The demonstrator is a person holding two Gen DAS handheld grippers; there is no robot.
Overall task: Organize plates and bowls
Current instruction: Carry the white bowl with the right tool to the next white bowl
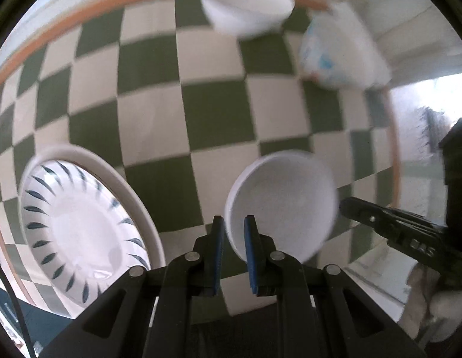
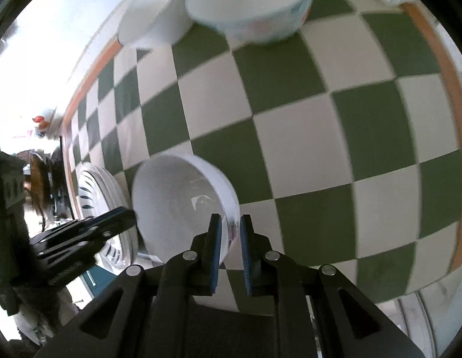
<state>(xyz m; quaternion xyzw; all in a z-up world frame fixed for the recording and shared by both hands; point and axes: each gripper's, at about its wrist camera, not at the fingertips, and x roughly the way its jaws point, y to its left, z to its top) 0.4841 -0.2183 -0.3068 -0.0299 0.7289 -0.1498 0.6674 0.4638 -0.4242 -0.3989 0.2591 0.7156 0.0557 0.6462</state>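
Green-and-white checkered tablecloth (image 1: 177, 110) with an orange border covers the table. Landmark: white bowl (image 1: 281, 203), near the table's front edge. Both grippers hold this bowl by opposite sides of its rim. Left gripper (image 1: 233, 232): blue pads clamped on the near rim, jaws almost together. Right gripper (image 2: 231, 229): pads astride the rim on the other side, narrow gap, gripping. Stacked plates (image 1: 81, 223), the top one with dark leaf marks around its well, lie just left of the bowl. Far beyond it: plain white bowl (image 1: 246, 3) and patterned bowl (image 1: 338, 56), side by side.
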